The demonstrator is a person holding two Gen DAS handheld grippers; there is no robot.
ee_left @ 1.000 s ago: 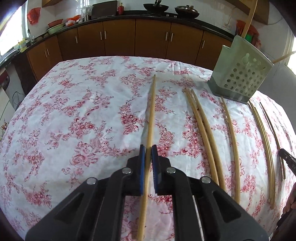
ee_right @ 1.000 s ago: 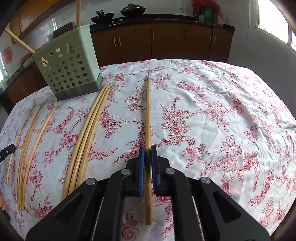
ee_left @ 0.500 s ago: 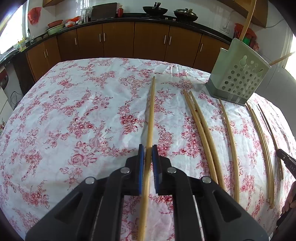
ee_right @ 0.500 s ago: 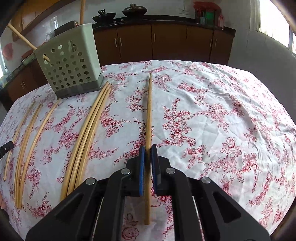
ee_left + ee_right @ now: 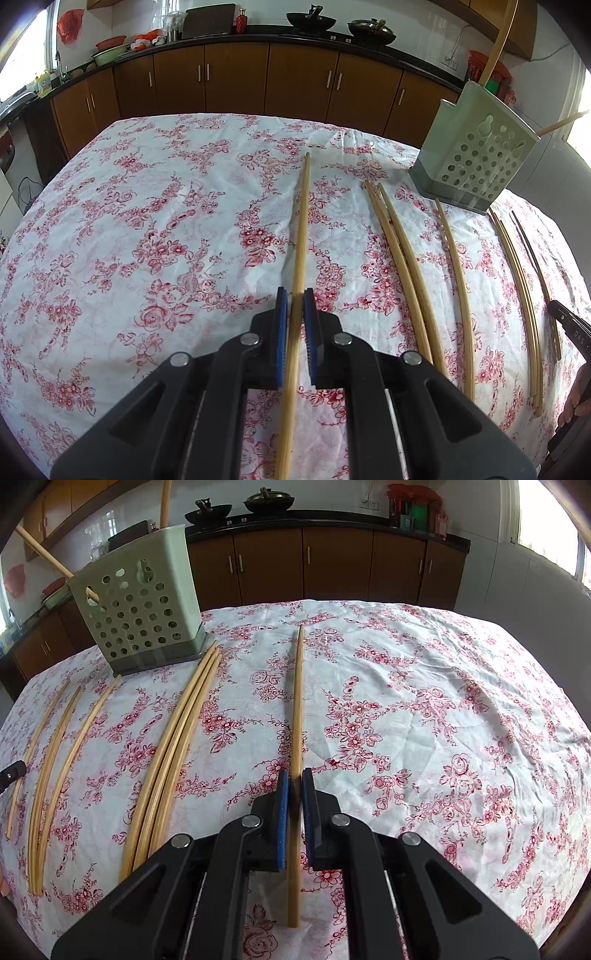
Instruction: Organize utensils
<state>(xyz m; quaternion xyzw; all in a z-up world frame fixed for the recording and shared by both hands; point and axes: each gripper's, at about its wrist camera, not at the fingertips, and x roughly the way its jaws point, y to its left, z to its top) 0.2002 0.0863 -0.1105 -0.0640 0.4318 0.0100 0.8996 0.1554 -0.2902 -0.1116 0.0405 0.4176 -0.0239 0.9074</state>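
Observation:
My left gripper (image 5: 295, 299) is shut on a long bamboo chopstick (image 5: 302, 229) that points away over the floral tablecloth (image 5: 147, 229). My right gripper (image 5: 294, 779) is shut on another bamboo chopstick (image 5: 297, 701) in the same way. Both sticks seem slightly raised above the cloth. A pale green perforated utensil holder (image 5: 476, 158) stands at the back right in the left wrist view, and at the back left in the right wrist view (image 5: 140, 609), with two chopsticks sticking out of it. Several loose chopsticks (image 5: 402, 266) lie on the cloth between the grippers (image 5: 173, 746).
Brown kitchen cabinets (image 5: 236, 81) with a dark counter run behind the table. The tip of the right gripper shows at the right edge of the left wrist view (image 5: 569, 325). The cloth (image 5: 443, 738) right of the right gripper holds nothing.
Both grippers have risen a little with their chopsticks held between the pads; the views have shifted slightly and the holder sits a bit lower in both.

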